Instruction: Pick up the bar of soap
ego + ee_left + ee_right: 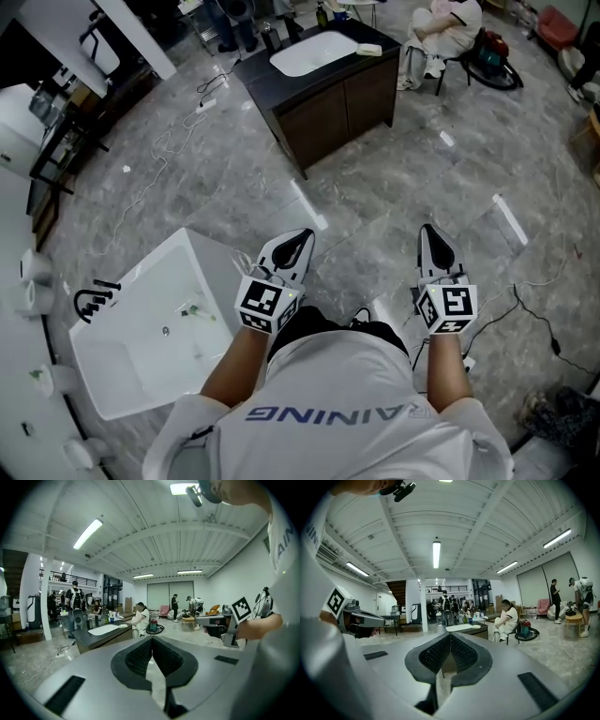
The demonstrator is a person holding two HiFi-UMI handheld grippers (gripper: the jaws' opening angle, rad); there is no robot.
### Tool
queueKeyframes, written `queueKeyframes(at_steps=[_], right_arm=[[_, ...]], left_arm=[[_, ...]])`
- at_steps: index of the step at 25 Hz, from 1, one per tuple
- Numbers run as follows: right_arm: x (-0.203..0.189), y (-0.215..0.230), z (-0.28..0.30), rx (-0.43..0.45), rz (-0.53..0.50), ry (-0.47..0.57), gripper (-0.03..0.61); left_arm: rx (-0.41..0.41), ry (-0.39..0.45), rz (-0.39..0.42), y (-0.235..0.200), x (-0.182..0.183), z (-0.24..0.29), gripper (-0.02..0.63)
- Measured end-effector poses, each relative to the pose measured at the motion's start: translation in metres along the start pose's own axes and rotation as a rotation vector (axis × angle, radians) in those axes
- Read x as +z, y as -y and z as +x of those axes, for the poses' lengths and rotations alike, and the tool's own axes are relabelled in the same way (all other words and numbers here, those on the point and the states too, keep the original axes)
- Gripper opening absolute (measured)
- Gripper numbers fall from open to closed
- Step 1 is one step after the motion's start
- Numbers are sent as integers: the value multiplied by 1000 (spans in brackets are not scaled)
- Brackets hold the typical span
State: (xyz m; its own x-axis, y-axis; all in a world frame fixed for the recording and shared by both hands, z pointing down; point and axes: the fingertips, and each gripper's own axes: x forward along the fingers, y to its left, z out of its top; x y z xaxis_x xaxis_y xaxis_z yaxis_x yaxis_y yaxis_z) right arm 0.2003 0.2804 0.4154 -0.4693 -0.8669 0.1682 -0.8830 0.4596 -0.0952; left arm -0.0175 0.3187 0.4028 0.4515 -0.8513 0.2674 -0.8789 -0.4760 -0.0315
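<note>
The bar of soap is a small pale block on the right end of a dark vanity counter, beside a white sink, far ahead across the floor. In the left gripper view the soap shows as a small light shape by the sink. My left gripper is held at waist height, shut, with nothing in it. My right gripper hangs level with it, also shut and empty. Both point toward the vanity, well short of it.
A white rectangular basin lies on the marble floor at my lower left. Cables trail over the floor left of the vanity. A person sits on a chair right of the vanity, with bags beside. Shelving lines the left wall.
</note>
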Motion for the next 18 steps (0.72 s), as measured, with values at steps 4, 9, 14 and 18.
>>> queueKeyframes(at_steps=[4,9,14,18], right_arm=[[-8,18,9,8,24,-14,17],[-4,45,24,-18,4,-12,18],[5,80,37,-86,10,-1,17],[19,101,54,-120,-1,8,17]], left_arm=[[28,10,2,-3,6,19,8],[13,20,-13,-10,13,57,8],[-44,42,-7,-15,26,101,8],[-83,60,4,-25,46,138,8]])
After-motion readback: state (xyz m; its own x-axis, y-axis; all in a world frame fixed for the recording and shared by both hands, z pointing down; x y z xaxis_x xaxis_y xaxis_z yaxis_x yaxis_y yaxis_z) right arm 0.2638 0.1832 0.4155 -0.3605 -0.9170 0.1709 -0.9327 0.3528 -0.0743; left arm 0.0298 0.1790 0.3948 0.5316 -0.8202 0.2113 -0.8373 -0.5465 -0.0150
